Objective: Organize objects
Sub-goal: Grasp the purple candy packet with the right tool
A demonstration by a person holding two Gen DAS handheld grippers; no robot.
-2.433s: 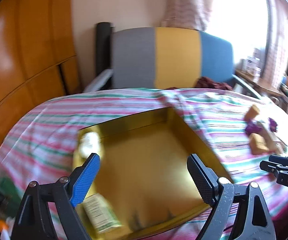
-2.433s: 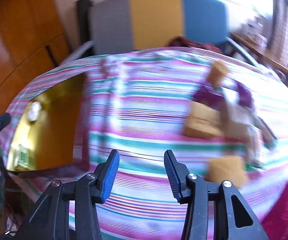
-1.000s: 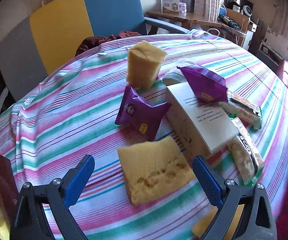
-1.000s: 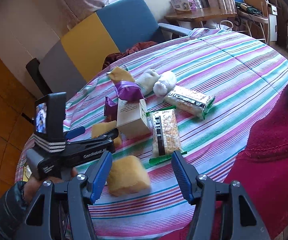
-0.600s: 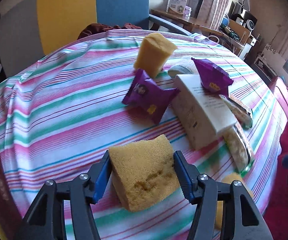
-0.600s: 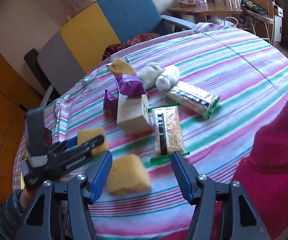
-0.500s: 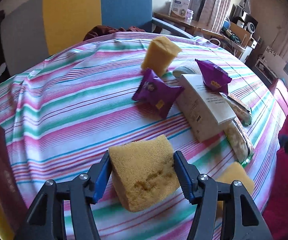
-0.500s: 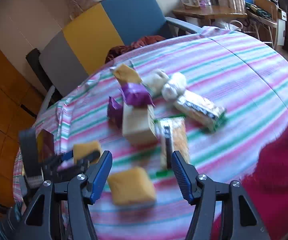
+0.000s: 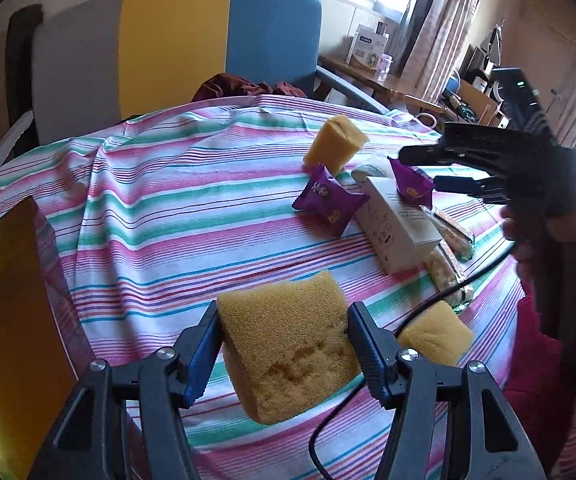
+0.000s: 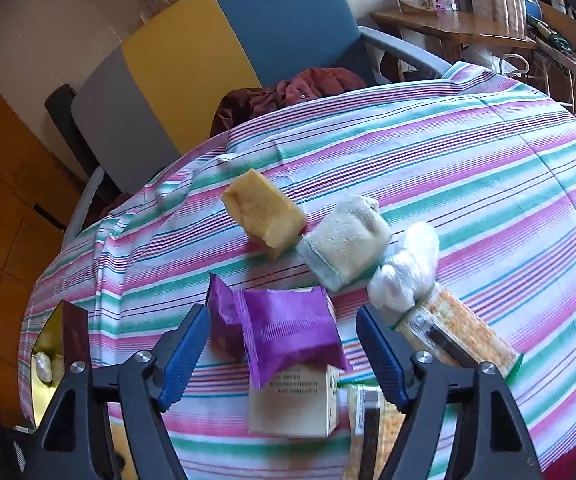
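Gripping one porous yellow sponge block (image 9: 288, 340) in my left fingers (image 9: 358, 340); right fingers (image 10: 186, 344) opening empty over purple foil packet (image 10: 292, 332); most items remain unsorted.

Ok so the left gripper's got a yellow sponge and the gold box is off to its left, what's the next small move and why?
Probably carry the sponge sideways until it hangs over the gold box, then open. The left gripper has it clamped between both pads, clear of the striped cloth, and the box lies open at the left edge of that view, so nothing seems to block the way.
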